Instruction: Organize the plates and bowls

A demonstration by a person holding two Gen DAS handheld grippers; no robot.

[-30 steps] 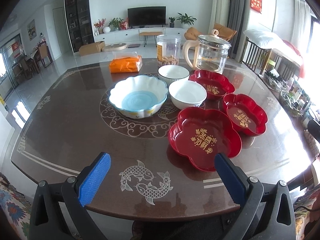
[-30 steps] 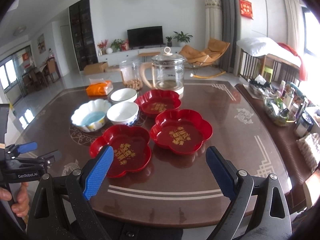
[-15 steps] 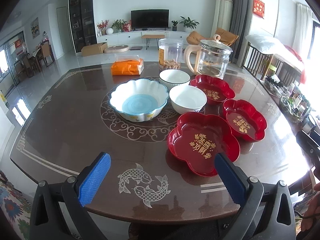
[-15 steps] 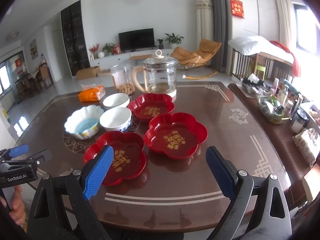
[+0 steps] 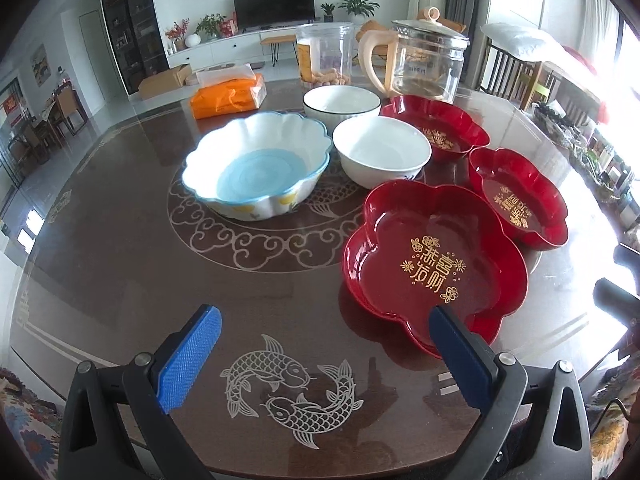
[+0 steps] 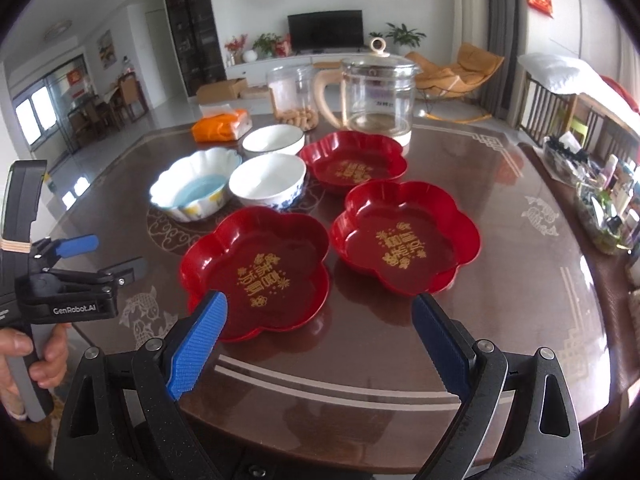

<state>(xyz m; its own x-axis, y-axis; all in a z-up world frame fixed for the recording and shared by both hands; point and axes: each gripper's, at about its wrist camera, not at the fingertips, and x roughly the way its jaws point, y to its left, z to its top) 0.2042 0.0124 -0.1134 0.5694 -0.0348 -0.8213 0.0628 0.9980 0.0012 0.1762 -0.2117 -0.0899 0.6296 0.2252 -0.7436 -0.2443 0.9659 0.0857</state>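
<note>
My left hand-held gripper gaping, empty, above dark brown patterned worktop. My right hand-held gripper likewise spread, nothing held. Nearest: red flower-shaped plastic plate; two matching red plates beyond, all separate. Scalloped white-and-blue ceramic bowl and two round white bowls unstacked. Judgement: nothing sorted yet, all stacking left.

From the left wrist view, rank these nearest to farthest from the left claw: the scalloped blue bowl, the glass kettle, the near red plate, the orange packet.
1. near red plate, just ahead on the right of the left claw.
2. scalloped blue bowl, mid-table, ahead on the left.
3. orange packet, far left.
4. glass kettle, far right; about as far away as the packet, too close to call.
</note>
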